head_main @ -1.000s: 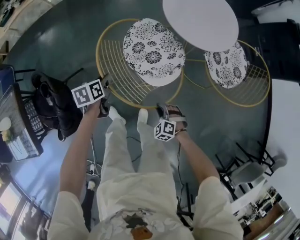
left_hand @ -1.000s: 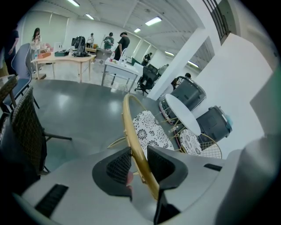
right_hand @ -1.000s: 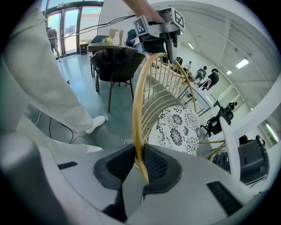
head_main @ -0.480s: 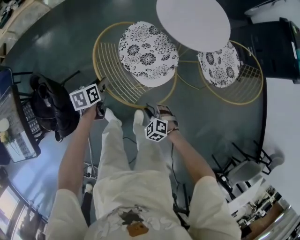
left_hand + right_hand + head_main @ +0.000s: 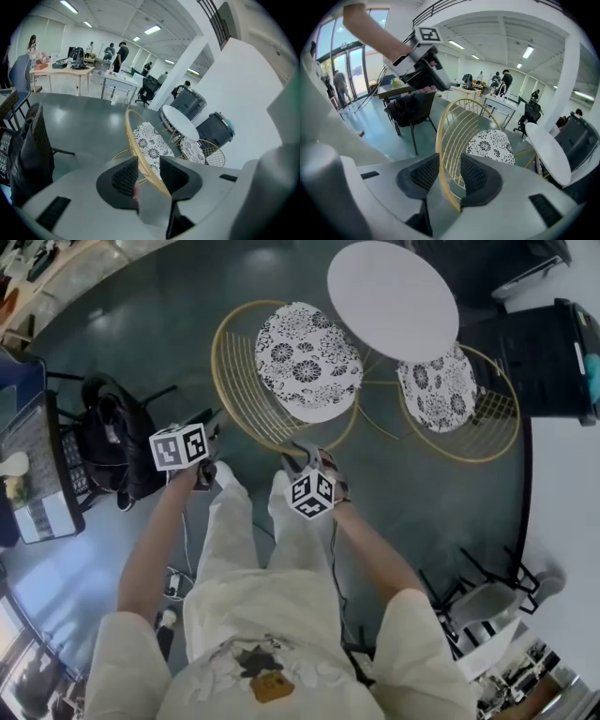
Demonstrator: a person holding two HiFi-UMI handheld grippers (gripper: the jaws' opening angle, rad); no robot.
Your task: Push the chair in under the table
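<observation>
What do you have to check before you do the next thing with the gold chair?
1. Jaws of the left gripper, which have just been opening, are off the chair's gold rim: ok.
2. Jaws of the right gripper, also just opening, stand apart with the rim loose between them: ok.
3. The cushion is tucked under the white table: only its edge reaches the tabletop, so not ok.
4. Nothing on the floor blocks it under the table: cannot tell.

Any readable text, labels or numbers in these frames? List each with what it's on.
None readable.
Left cube, right cube: black-and-white square markers only, no letters.
Chair cushion: floral print, no text.
Desk items: too small to read.
</observation>
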